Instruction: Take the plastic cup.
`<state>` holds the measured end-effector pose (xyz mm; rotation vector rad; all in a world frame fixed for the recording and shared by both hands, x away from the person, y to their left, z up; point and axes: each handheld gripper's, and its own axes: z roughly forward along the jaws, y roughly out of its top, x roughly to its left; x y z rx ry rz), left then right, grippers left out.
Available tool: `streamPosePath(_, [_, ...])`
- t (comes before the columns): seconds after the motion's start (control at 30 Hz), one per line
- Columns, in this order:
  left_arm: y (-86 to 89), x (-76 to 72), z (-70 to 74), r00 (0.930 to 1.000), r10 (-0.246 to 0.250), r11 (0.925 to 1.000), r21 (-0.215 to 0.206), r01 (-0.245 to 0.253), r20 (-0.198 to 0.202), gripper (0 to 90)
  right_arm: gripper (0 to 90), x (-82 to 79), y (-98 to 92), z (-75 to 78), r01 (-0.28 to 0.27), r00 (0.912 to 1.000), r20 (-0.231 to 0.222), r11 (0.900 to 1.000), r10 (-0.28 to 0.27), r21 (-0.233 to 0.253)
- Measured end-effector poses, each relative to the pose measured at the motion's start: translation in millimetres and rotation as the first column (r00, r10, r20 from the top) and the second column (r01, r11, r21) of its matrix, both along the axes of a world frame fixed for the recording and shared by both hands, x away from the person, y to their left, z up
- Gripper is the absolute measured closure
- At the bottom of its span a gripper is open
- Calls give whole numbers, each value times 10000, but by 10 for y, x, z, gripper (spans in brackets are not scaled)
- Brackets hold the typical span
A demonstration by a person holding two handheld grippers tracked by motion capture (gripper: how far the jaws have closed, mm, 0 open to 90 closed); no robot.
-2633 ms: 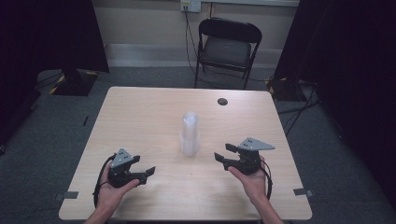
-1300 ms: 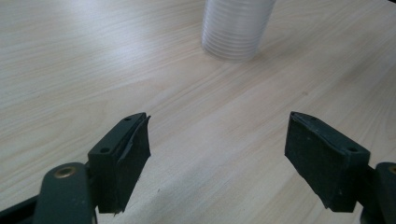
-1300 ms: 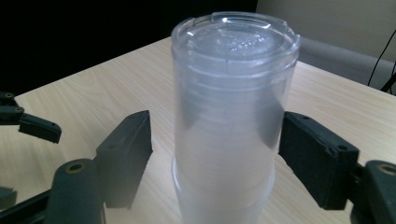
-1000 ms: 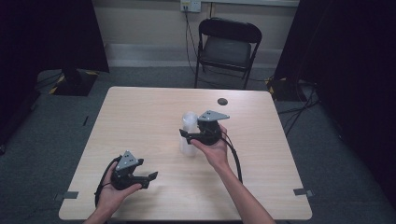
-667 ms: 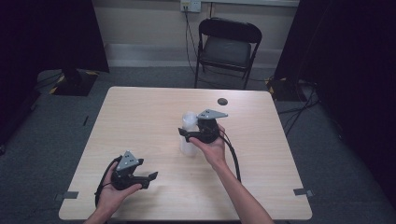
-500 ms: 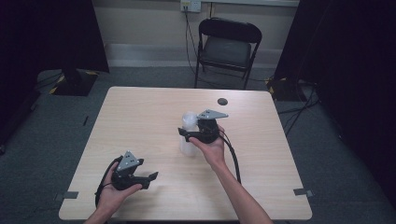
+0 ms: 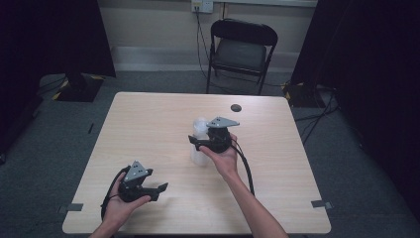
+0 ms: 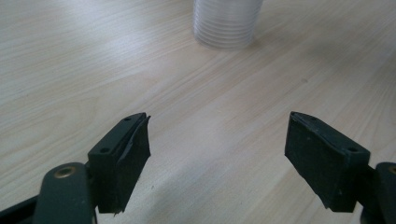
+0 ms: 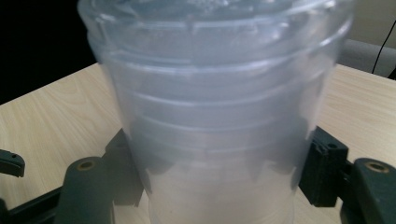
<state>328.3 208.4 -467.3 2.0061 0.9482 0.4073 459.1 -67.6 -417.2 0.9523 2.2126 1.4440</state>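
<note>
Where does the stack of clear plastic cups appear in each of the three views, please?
High view: the stack of clear plastic cups stands mid-table, beside the right hand-held gripper.
Left gripper view: top centre, base visible.
Right gripper view: close up between the jaws.
Shared landmark: the light wooden table.

Pale wood-grain surface (image 7: 148, 124) bearing an upright stack of clear plastic cups (image 7: 199, 146) near centre and a small dark disc (image 7: 236, 107) toward the far edge.
</note>
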Motion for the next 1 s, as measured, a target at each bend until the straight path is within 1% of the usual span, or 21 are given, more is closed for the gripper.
streamPosePath(0.27, [-7, -3, -3, 10000, -22, 10000, -27, 22, -33, 219, 296, -4, 23, 68, 3, 10000, 84, 9997, -5, 237])
streamPosePath(0.4, [-2, 1, -4, 10000, 1, 10000, 24, -1, -68, 219, 298, -1, 19, 106, 123, 9998, 151, 9997, -127, 219])
streamPosePath(0.43, [-2, 3, -3, 10000, -8, 10000, 60, 8, -43, 219, 300, -1, 13, 118, 114, 9998, 165, 9994, -119, 340])
streamPosePath(0.5, [-6, 1, -5, 10000, 0, 10000, 42, 0, -72, 219, 301, -3, 4, 131, 128, 9997, 207, 9992, -135, 371])
streamPosePath(0.67, [-14, 2, -11, 9999, -52, 9999, 115, 53, -100, 219, 302, 8, -11, 170, 124, 9997, 215, 9991, -132, 398])
streamPosePath(0.7, [-15, 1, -11, 9999, -63, 9999, 119, 64, -93, 219, 302, 13, -17, 190, 47, 9999, 128, 9984, -54, 563])
streamPosePath(0.9, [-18, -5, -11, 9999, -5, 10000, 35, 6, -140, 219, 303, 17, -22, 224, 10, 9999, 122, 9980, -17, 629])
streamPosePath(1.0, [-13, -3, -9, 9999, -29, 10000, 62, 29, -126, 219, 303, 21, -31, 248, 13, 9999, 129, 9978, -22, 667])
